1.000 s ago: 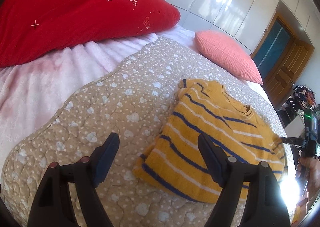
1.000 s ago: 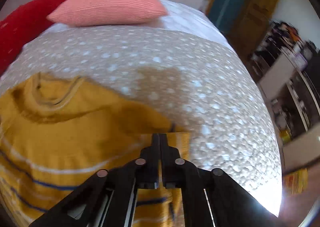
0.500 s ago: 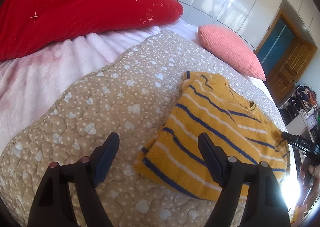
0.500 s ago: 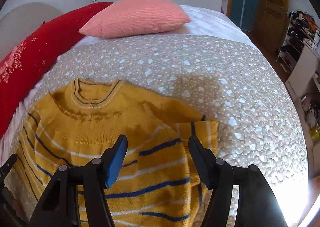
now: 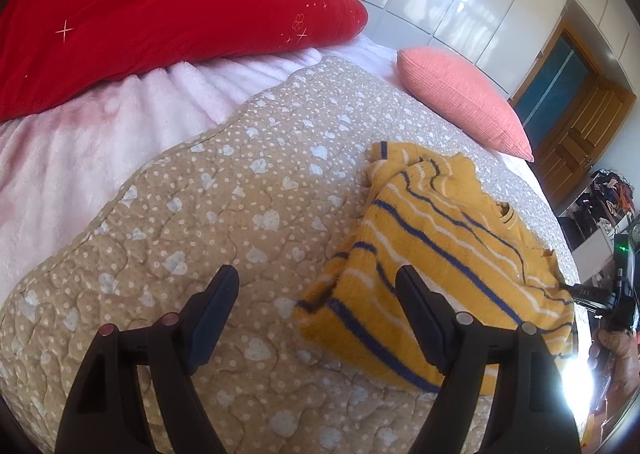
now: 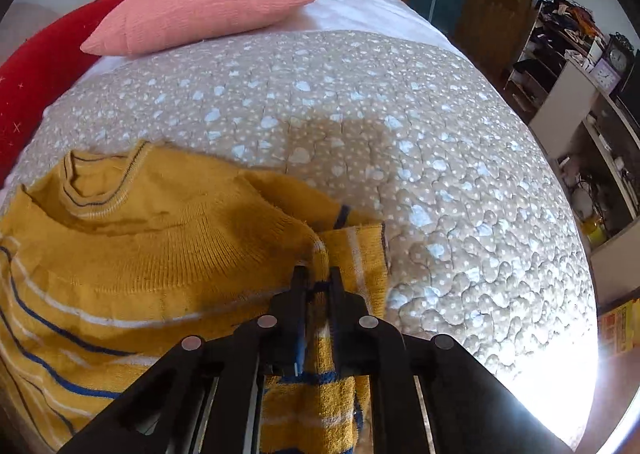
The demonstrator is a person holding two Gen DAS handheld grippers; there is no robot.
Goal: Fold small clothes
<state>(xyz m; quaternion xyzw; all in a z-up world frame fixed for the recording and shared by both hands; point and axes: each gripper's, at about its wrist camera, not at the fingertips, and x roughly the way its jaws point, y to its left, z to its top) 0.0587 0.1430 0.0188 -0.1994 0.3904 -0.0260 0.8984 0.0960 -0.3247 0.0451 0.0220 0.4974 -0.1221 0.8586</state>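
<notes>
right gripper [image 6: 316, 278]: fingers have just closed, pinching a fold of the yellow striped sweater [image 6: 168, 254] at its sleeve edge. left gripper [image 5: 316, 294]: fingers open, empty, hovering beside the sweater's hem. the sweater lies on the quilt [image 5: 224, 189], below the pink pillow [image 5: 460, 93]. step: sleeve fold. next, carry the sleeve inward across the body.

Yellow striped sweater [image 5: 436, 266], partly folded
</notes>
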